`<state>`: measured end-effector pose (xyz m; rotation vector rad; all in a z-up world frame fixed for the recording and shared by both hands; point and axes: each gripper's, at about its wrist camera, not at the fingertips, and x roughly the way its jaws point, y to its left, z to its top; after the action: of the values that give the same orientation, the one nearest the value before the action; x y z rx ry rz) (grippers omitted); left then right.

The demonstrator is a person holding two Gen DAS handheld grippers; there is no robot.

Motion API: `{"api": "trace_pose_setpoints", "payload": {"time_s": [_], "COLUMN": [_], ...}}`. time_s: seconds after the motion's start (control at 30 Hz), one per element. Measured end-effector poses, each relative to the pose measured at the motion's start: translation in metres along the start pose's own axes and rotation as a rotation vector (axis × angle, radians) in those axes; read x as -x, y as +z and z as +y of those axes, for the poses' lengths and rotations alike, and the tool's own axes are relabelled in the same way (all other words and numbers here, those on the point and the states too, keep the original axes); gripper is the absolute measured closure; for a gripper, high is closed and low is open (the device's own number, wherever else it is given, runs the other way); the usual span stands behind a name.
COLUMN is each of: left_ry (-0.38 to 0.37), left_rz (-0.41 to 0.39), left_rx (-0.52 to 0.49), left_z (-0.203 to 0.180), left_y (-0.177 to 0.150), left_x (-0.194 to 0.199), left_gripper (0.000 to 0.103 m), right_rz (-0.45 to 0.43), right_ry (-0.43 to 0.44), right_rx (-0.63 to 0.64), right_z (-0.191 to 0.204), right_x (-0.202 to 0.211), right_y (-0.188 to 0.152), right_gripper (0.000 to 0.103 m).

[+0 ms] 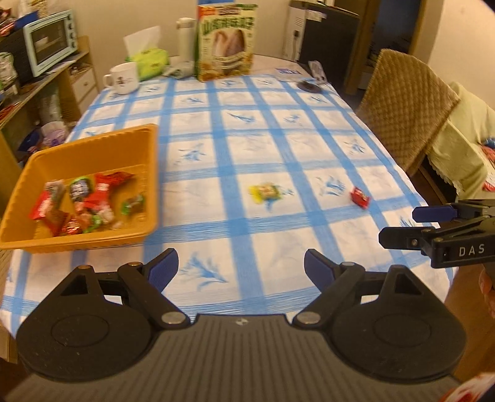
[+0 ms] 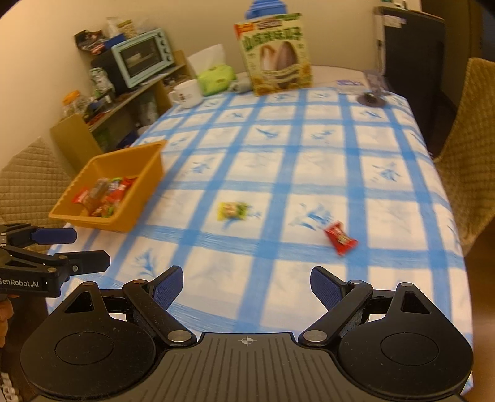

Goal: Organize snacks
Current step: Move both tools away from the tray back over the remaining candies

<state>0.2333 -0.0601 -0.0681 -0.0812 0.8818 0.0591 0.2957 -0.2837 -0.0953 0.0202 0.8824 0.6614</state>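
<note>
Orange plastic basket, left of frame: assorted wrapped snacks inside. Blue-checked tablecloth, centre: yellow-green candy, red candy (both loose). Left gripper, right gripper: fingers apart, empty.

Tabletop under blue-and-white checked cloth. Cream wall at 12 o'clock, warm yellowish light. Wooden shelf unit at 10 o'clock, mint toaster oven on top (clutter around it blurred). Quilted tan chair at 2 o'clock. Dark doorway at 1 o'clock.
</note>
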Motion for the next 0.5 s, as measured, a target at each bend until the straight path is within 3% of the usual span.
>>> {"api": "trace_pose_setpoints", "payload": {"time_s": [0.5], "left_ry": [-0.039], "left_rz": [0.014], "left_rx": [-0.116], "left_z": [-0.045], "left_y": [0.004], "left_x": [-0.046], "left_gripper": [0.020], "right_rz": [0.019], "right_ry": [-0.102], "right_rx": [-0.062], "right_z": [-0.060], "right_x": [0.004], "right_y": [-0.027], "right_gripper": [0.014]}}
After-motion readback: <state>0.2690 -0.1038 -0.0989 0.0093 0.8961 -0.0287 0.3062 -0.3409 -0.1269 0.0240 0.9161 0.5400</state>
